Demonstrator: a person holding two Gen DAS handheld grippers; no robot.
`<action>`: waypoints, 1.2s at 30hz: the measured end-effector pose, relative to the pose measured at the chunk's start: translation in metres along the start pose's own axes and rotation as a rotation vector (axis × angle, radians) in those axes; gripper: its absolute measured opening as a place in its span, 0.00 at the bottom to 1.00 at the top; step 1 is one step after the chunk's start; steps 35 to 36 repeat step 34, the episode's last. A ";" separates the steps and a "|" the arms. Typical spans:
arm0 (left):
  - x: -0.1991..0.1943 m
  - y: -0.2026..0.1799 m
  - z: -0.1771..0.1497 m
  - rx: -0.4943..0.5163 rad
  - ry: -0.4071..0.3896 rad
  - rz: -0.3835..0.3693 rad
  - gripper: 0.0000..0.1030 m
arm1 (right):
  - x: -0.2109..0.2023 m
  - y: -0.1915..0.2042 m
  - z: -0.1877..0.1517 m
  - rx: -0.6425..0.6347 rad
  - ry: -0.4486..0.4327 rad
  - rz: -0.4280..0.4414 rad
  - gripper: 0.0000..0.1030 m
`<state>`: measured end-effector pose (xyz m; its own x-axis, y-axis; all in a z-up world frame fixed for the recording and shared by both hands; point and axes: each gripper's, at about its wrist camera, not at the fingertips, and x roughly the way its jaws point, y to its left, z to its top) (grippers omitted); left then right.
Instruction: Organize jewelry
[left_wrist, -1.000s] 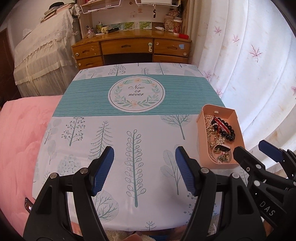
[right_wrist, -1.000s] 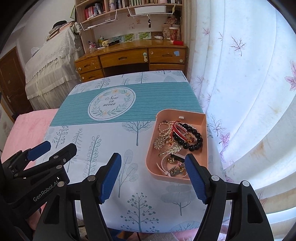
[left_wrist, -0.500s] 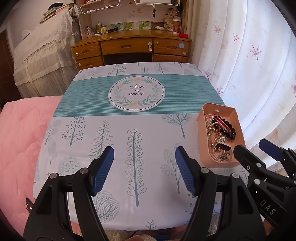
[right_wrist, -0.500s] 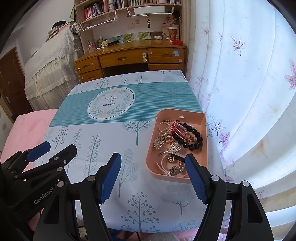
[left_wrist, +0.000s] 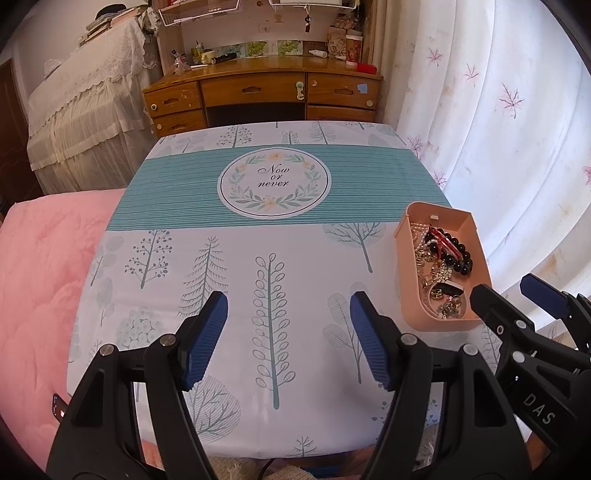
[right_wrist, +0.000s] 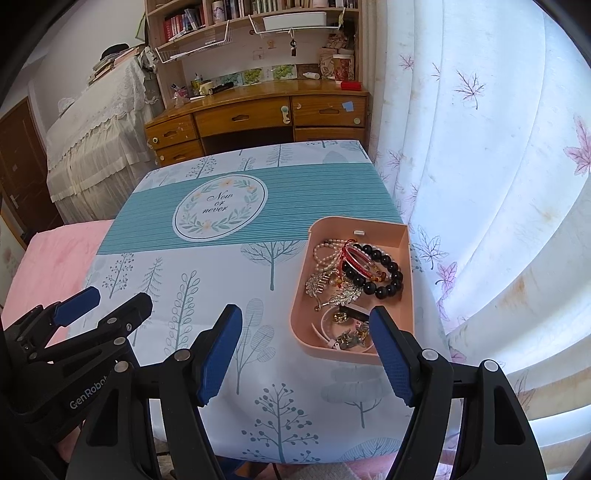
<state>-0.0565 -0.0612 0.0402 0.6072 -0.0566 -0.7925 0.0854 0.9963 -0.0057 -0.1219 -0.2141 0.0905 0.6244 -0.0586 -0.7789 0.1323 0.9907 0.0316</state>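
A pink tray (right_wrist: 407, 291) sits near the table's right edge, holding a heap of jewelry: a black bead bracelet (right_wrist: 384, 280), red string bracelets (right_wrist: 356, 258), a pearl strand (right_wrist: 327, 248), silver leaf brooches (right_wrist: 317, 282) and small pieces. It also shows in the left wrist view (left_wrist: 406, 280). My left gripper (left_wrist: 288, 339) is open and empty above the table's front edge, left of the tray. My right gripper (right_wrist: 306, 354) is open and empty, its right finger just in front of the tray's near corner.
The table wears a tree-print cloth (left_wrist: 258, 240) with a teal band. A pink quilt (left_wrist: 40, 266) lies to the left, white curtains (right_wrist: 480, 166) to the right. A wooden desk (left_wrist: 266, 96) and a lace-covered bed stand behind.
Both grippers have drifted back and up slightly, so the table looks a little farther away. Both stay open; the tray and jewelry have not moved.
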 end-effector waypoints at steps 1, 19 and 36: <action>0.000 0.001 0.000 0.000 0.000 0.000 0.65 | 0.000 0.000 0.000 0.001 -0.001 0.000 0.70; -0.002 0.008 0.000 -0.004 0.005 0.004 0.65 | -0.001 0.001 -0.001 0.003 -0.002 -0.003 0.70; -0.002 0.012 0.000 -0.010 0.013 0.004 0.65 | -0.001 0.001 -0.001 0.002 -0.001 -0.004 0.70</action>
